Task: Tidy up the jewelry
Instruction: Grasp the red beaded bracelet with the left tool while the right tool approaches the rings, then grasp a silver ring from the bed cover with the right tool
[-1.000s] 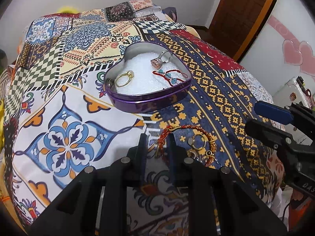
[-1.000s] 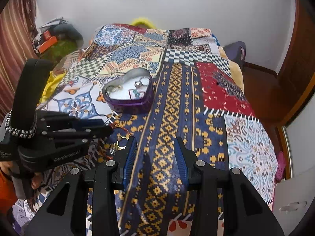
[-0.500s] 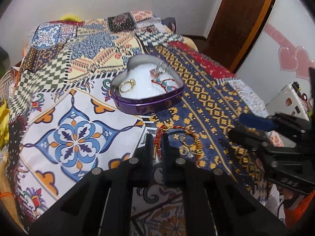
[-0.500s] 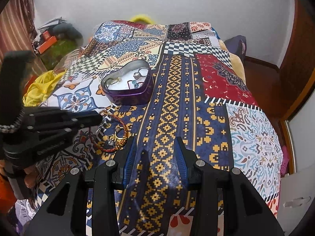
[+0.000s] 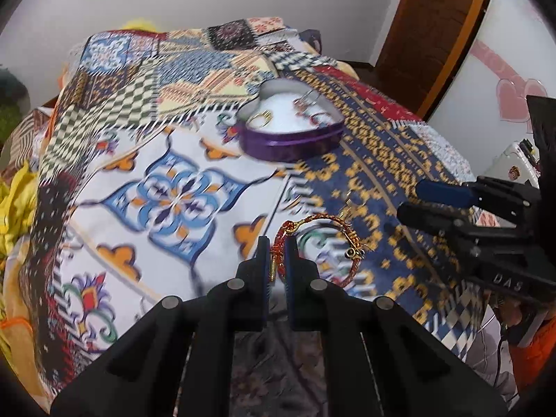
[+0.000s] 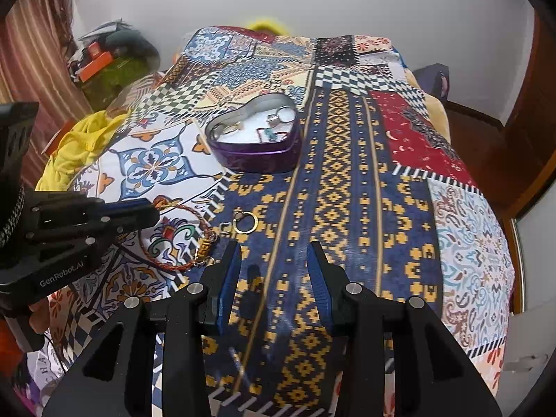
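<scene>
A purple heart-shaped tin point(image 5: 292, 139) with white lining sits on the patterned bedspread; it also shows in the right wrist view point(image 6: 257, 154). It holds a gold ring point(image 5: 261, 117) and other small pieces. My left gripper point(image 5: 277, 255) is shut on a red and gold beaded bracelet point(image 5: 342, 229) and holds it above the bedspread. The bracelet point(image 6: 173, 264) hangs from the left gripper point(image 6: 139, 212) in the right wrist view. A gold ring point(image 6: 246, 222) and a small charm lie on the bedspread nearby. My right gripper point(image 6: 272, 271) is open and empty above the blue and yellow stripe.
The patchwork bedspread point(image 6: 365, 208) covers the bed. Yellow cloth point(image 6: 80, 142) lies at its left edge. A wooden door point(image 5: 438, 27) and white wall stand behind. The right gripper point(image 5: 451, 205) reaches in from the right in the left wrist view.
My left gripper has closed on the bracelet and lifted it off the bedspread, leaving the ring and charm behind. The right gripper has stayed open and moved slightly.
</scene>
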`<state>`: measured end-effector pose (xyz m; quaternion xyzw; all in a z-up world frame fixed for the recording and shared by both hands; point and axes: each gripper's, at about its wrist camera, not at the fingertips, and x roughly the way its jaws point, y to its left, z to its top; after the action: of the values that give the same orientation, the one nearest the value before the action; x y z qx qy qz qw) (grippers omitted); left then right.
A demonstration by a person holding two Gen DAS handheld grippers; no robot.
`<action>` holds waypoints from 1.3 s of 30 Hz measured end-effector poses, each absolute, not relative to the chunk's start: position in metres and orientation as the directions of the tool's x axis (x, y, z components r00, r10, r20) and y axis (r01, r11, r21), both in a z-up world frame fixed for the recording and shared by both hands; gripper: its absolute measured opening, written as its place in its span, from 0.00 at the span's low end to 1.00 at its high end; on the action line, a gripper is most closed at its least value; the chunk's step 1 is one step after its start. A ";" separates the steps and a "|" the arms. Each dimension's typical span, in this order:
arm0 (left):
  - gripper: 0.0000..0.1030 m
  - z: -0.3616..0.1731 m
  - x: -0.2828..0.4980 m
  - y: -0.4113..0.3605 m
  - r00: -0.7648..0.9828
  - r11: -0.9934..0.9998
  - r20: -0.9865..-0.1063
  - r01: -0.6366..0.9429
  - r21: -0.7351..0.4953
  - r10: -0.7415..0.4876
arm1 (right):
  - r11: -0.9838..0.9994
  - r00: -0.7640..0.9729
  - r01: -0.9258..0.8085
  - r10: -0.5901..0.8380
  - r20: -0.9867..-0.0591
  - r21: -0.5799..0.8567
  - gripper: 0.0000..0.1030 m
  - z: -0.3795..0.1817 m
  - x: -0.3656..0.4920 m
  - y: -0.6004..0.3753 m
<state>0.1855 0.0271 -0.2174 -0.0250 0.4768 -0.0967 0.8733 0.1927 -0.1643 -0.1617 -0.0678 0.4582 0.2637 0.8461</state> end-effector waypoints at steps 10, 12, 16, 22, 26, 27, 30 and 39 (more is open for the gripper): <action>0.06 -0.215 0.166 0.045 0.549 0.985 -0.820 0.130 -0.110 -0.165 | 0.810 0.400 -0.564 0.438 -0.805 0.160 0.35 -0.168 0.189 -0.137; 0.06 -0.216 0.165 0.045 0.552 0.986 -0.819 0.132 -0.105 -0.161 | 0.797 0.394 -0.579 0.458 -0.797 0.171 0.35 -0.168 0.188 -0.131; 0.06 -0.217 0.166 0.048 0.553 0.985 -0.816 0.126 -0.119 -0.169 | 0.776 0.390 -0.610 0.472 -0.791 0.162 0.32 -0.169 0.186 -0.117; 0.06 -0.218 0.164 0.050 0.556 0.983 -0.812 0.125 -0.131 -0.179 | 0.754 0.361 -0.641 0.458 -0.812 0.140 0.13 -0.178 0.190 -0.104; 0.06 -0.218 0.163 0.050 0.558 0.983 -0.810 0.125 -0.134 -0.181 | 0.748 0.369 -0.654 0.445 -0.816 0.111 0.09 -0.181 0.188 -0.101; 0.06 -0.217 0.164 0.050 0.558 0.983 -0.810 0.125 -0.136 -0.182 | 0.746 0.371 -0.657 0.445 -0.815 0.109 0.09 -0.181 0.187 -0.101; 0.06 -0.216 0.163 0.051 0.559 0.983 -0.809 0.121 -0.137 -0.182 | 0.749 0.381 -0.653 0.448 -0.809 0.108 0.09 -0.178 0.186 -0.103; 0.06 -0.201 0.165 0.053 0.587 0.984 -0.790 0.104 -0.142 -0.176 | 0.779 0.449 -0.619 0.459 -0.767 0.103 0.09 -0.151 0.187 -0.122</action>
<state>0.1645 0.0526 -0.2014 -0.0402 0.4478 -0.0786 0.8898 0.1869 -0.1216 -0.1510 -0.0962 0.4171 0.3186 0.8457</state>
